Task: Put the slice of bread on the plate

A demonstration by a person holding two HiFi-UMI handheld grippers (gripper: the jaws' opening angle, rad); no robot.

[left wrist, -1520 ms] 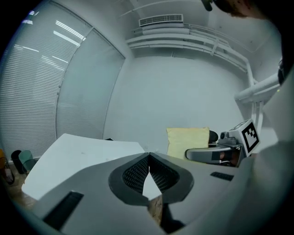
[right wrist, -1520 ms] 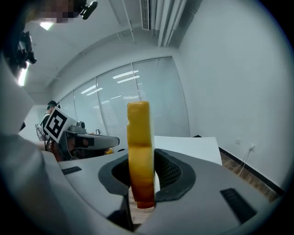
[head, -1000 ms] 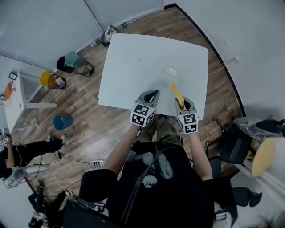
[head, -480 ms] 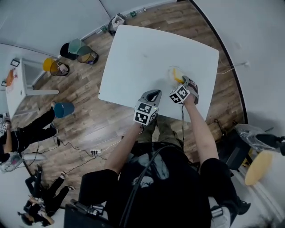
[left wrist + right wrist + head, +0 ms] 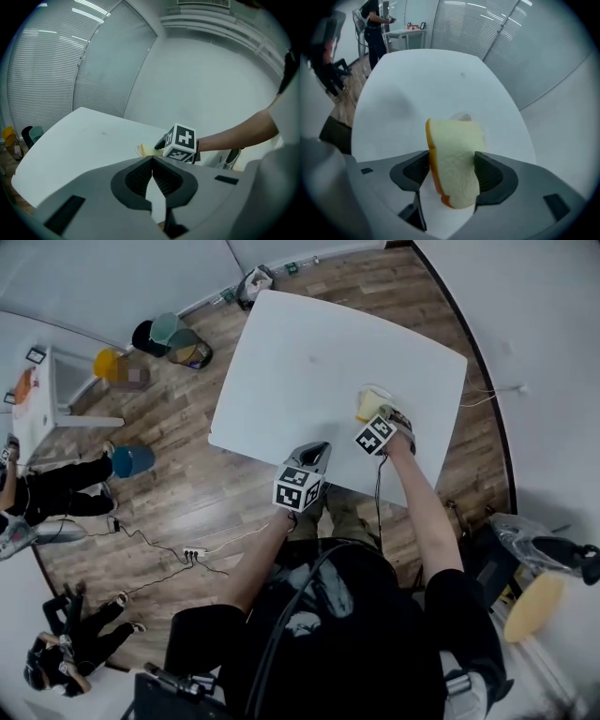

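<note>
The right claw (image 5: pixel 451 174) points steeply down over the small, shallow, pale round plate (image 5: pixel 461 116), which sits towards the right of the smooth white worktop (image 5: pixel 300 362). Its jaws are opening, with the soft slice of bread (image 5: pixel 457 140), white-crumbed with an orange-brown crust, standing on edge between them. A gap shows beside the crust, while the crumb face only leans on the other ribbed pad, so the hold looks released rather than clenched. In the head view the slice covers the near part of the plate; whether its lower edge already rests there I cannot tell.

To finish the step well, the jaws should probably spread fully before the claw lifts, and then rise straight up, so the ribbed pad does not drag the spongy crumb along. A slice on edge will likely topple flat (towards the crumb side, I would guess), and the plate is small, so it needs to fall inward.

The left claw (image 5: pixel 151 161) is clenched on nothing, held over the worktop's near edge, apart from the plate.
</note>
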